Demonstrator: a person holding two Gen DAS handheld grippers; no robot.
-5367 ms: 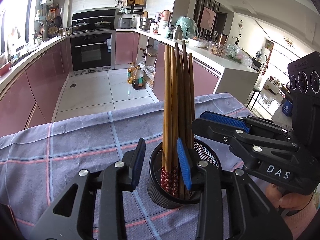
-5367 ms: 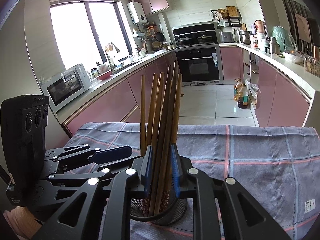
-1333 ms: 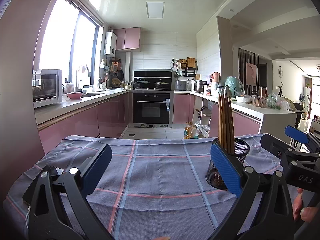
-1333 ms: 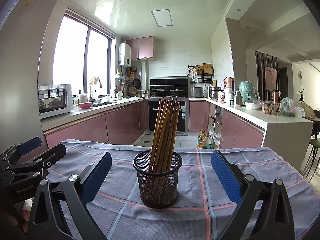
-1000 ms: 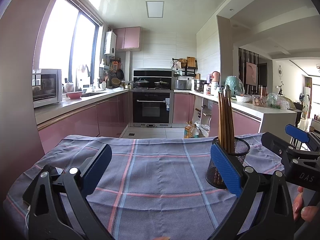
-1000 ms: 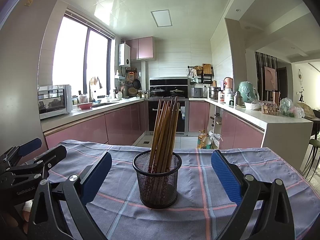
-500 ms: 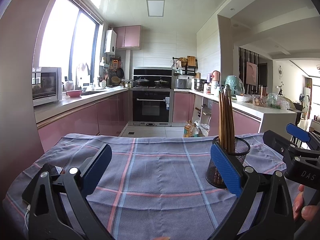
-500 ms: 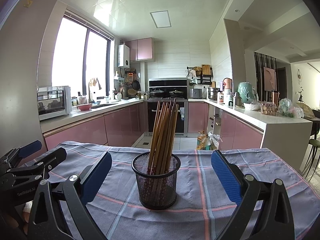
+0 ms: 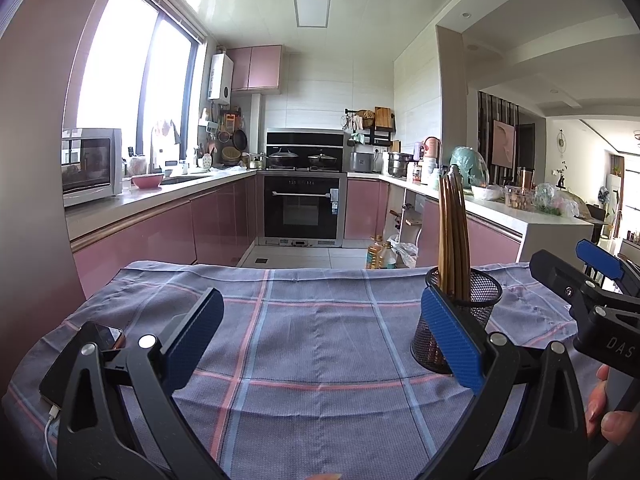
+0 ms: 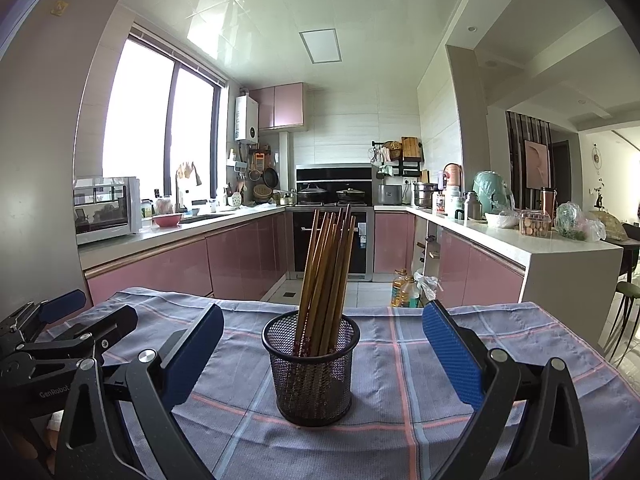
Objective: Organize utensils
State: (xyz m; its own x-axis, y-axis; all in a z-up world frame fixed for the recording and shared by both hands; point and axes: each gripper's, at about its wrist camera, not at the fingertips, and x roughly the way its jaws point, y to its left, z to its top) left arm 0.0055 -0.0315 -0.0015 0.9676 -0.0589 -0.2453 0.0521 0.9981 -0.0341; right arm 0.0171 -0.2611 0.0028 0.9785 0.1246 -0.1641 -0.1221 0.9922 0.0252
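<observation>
A black mesh cup (image 10: 311, 372) stands upright on the checked tablecloth (image 10: 400, 408). It holds several wooden chopsticks (image 10: 326, 276) that lean slightly right. My right gripper (image 10: 320, 356) is open and empty, with the cup centred just beyond its blue pads (image 10: 450, 354). My left gripper (image 9: 320, 338) is open and empty; the cup (image 9: 474, 308) sits behind its right pad, with the chopsticks (image 9: 452, 240) upright in it. The right gripper shows at the right edge of the left wrist view (image 9: 592, 280).
A phone (image 9: 80, 356) with a white cable lies on the cloth at the left edge. Beyond the table's far edge are the kitchen floor, pink cabinets and an oven (image 9: 304, 210). A white counter (image 10: 540, 248) stands to the right.
Since 5.4 s ago both grippers have let go of the chopsticks and cup and pulled back, opened wide. Over the last second almost nothing has moved.
</observation>
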